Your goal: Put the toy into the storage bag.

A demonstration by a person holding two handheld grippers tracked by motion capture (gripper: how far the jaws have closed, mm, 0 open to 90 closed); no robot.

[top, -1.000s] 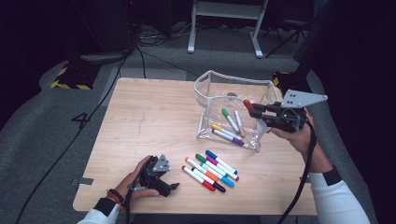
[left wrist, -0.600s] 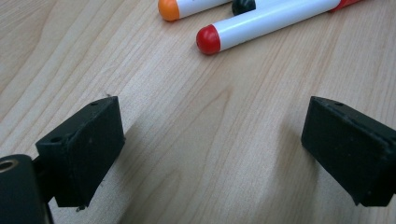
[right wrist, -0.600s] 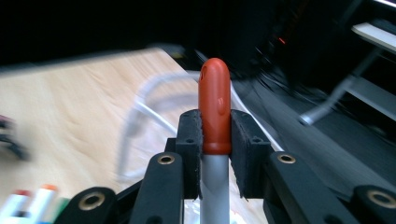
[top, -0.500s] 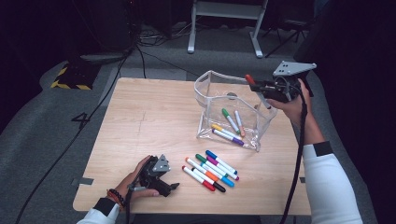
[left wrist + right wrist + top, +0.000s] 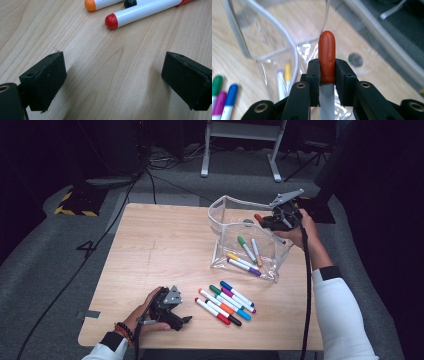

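Observation:
My right gripper [image 5: 266, 221] is shut on a red-capped marker [image 5: 326, 57], whose cap sticks out past the jaws. It hovers over the open top of a clear plastic pouch [image 5: 225, 209] that stands on the table's far right and holds several markers [image 5: 245, 255]. My left gripper [image 5: 184, 320] rests open near the table's front left, its jaws spread wide on bare wood [image 5: 112, 72]. Just beyond the left gripper lie a red-tipped marker [image 5: 140, 13] and an orange-tipped one [image 5: 100, 3], part of a loose row of markers [image 5: 225, 302].
The wooden table [image 5: 150, 250] has free room across its left and middle. Cables [image 5: 150, 175] and a metal stand [image 5: 240, 150] lie on the grey floor beyond the far edge. A cable [image 5: 306, 285] trails from the right gripper along the sleeve.
The right gripper, with the red-capped marker in it, has moved away from the person and left, from beside the pouch's right side to above its opening. The left hand has stayed put.

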